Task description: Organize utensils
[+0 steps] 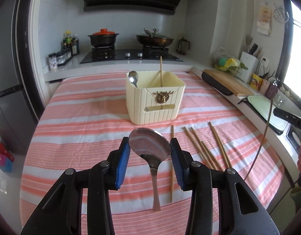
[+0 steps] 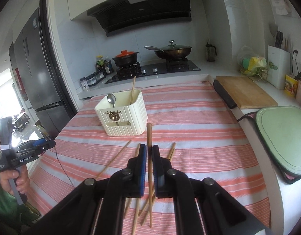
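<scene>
Striped tablecloth [image 1: 87,117] is covering the work surface, which is running back to the stove counter [image 1: 115,64] and meeting a raised ledge along the right edge, where a wooden cutting board [image 2: 246,92] and a green board [image 2: 283,137] are lying. The cloth to the left of the cream utensil holder [image 1: 156,101] is lying bare, as is the strip between holder and grippers.

The left gripper [image 1: 150,146] is holding a steel spoon [image 1: 150,146] by the edges of its bowl, jaws partly spread around it, bowl toward the holder and handle hanging down toward the camera, clear of the cloth. The right gripper [image 2: 149,150] is pinching a single chopstick [image 2: 149,137] with its jaws nearly together, the stick's tip pointing toward the holder.

The holder is standing upright at mid-table, well ahead of both grippers, and is containing a small spoon [image 1: 133,78] at its left and one upright chopstick [image 1: 161,70] at its right. Loose chopsticks [image 1: 209,148] are lying on the cloth below and just right of the left gripper, beneath the right gripper.
</scene>
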The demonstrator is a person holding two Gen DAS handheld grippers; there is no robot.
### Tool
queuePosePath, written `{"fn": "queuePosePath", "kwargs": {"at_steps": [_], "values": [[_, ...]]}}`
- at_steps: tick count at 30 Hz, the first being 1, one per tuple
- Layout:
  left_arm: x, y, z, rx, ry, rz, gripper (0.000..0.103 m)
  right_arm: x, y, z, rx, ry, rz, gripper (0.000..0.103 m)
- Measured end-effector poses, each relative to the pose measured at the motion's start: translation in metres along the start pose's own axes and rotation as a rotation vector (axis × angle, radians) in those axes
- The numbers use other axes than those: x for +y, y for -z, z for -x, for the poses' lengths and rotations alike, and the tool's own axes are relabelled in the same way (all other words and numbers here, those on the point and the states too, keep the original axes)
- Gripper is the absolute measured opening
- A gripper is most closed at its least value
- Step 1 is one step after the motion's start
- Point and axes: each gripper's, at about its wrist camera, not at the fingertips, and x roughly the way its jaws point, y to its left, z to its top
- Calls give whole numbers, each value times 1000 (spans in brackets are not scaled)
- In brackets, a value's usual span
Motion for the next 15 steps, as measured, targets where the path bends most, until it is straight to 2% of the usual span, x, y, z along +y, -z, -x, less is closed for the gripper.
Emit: {"fn": "queuePosePath", "kwargs": {"at_steps": [6,10,13,15], "values": [[3,-9,14,-32,8,23,41,7,-10,12,-59,0,18,5],[2,-14,19,-42,5,22,41,12,-19,11,-60,1,47,5],[2,-13,19,-40,1,16,41,6,-21,-10,41,18,53,5],[1,-12,17,-33,3,15,41,-3,-18,-37,153,74,61,11]]}}
